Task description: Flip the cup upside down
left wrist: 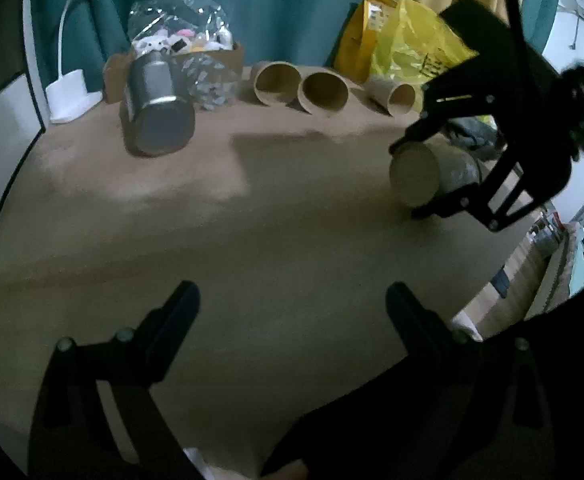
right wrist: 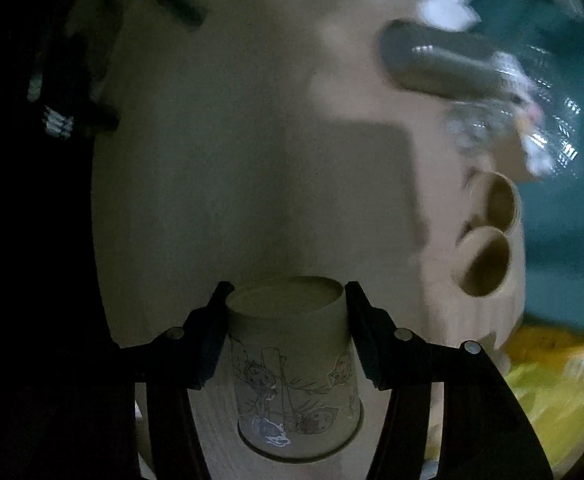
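A beige paper cup point(right wrist: 292, 364) with cartoon drawings sits between the fingers of my right gripper point(right wrist: 288, 292), which is shut on it. Its flat bottom points away from the camera and its rim points back toward it. In the left wrist view the same cup point(left wrist: 424, 176) is tilted on its side above the tan table point(left wrist: 252, 220), held by the right gripper point(left wrist: 406, 180) at the right. My left gripper point(left wrist: 292, 300) is open and empty, low over the table near its front edge.
A steel bottle point(left wrist: 156, 108) stands at the back left, with a white lamp base point(left wrist: 70, 96), a cardboard box with plastic bags point(left wrist: 196, 60), three paper cups on their sides point(left wrist: 320, 88) and a yellow bag point(left wrist: 404, 40) along the back.
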